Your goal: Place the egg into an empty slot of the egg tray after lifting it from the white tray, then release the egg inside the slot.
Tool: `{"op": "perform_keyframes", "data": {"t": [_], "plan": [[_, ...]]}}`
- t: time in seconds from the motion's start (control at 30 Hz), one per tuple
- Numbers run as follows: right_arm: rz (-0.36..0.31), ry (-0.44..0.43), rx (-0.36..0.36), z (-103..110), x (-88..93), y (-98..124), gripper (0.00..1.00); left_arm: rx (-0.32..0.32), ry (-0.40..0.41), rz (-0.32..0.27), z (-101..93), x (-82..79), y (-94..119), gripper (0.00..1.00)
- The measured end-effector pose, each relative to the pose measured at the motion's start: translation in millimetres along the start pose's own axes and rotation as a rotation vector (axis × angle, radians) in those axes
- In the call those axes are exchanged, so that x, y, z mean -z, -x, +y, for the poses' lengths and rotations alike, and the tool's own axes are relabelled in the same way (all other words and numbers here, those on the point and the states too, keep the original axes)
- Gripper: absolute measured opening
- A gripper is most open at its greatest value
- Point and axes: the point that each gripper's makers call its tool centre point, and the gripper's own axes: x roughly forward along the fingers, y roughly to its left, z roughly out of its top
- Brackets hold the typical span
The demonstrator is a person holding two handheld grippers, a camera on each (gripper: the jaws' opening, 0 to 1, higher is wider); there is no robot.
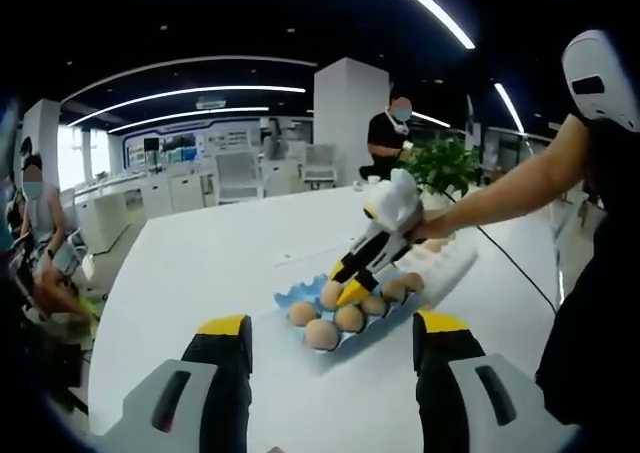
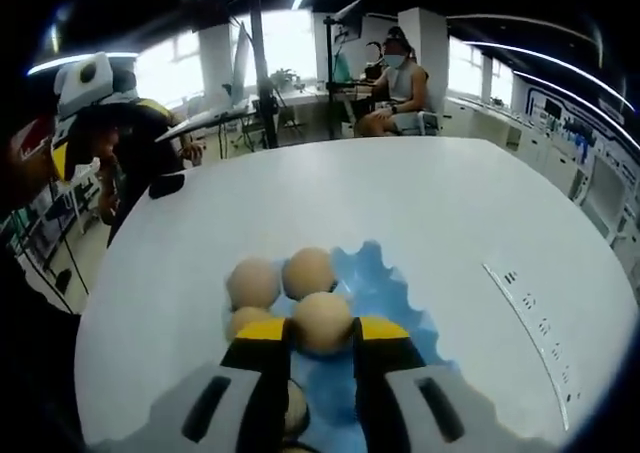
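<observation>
A blue egg tray [image 1: 300, 295] lies on the white table and holds several brown eggs [image 1: 321, 333]. Behind it, to the right, sits the white tray [image 1: 448, 263]. My left gripper [image 1: 333, 329] hangs open and empty, short of the blue tray. My right gripper [image 1: 345, 285] reaches in from the right in a hand, its tips down among the eggs. In the right gripper view, my right gripper [image 2: 323, 331] is shut on an egg [image 2: 322, 318] low over the egg tray [image 2: 395, 288]. Three other eggs [image 2: 252, 281] sit just left of and beyond it.
The white table [image 2: 450, 203] stretches wide around the trays. A potted plant [image 1: 445, 165] stands at its far edge, near a standing person [image 1: 388, 138] and a white pillar [image 1: 350, 113]. Another person [image 2: 400, 83] sits past the table.
</observation>
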Motion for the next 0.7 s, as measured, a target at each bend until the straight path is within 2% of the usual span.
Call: {"op": "perform_keyframes", "data": {"t": [0.23,0.57,0.7], "plan": [[0.019,0.019,-0.005,1.2,1.7,-0.9,0.24,0.000,0.002,0.001,-0.1,0.8,-0.2,0.65],[0.053,0.141,0.013,1.2,2.6,-8.0,0.25,-0.001,-0.005,0.001,0.4,-0.6,-0.4,0.65],[0.043,0.123,0.006,0.4,2.0,-7.0,0.25,-0.004,-0.004,0.001,1.1,-0.6,0.5,0.65]]}}
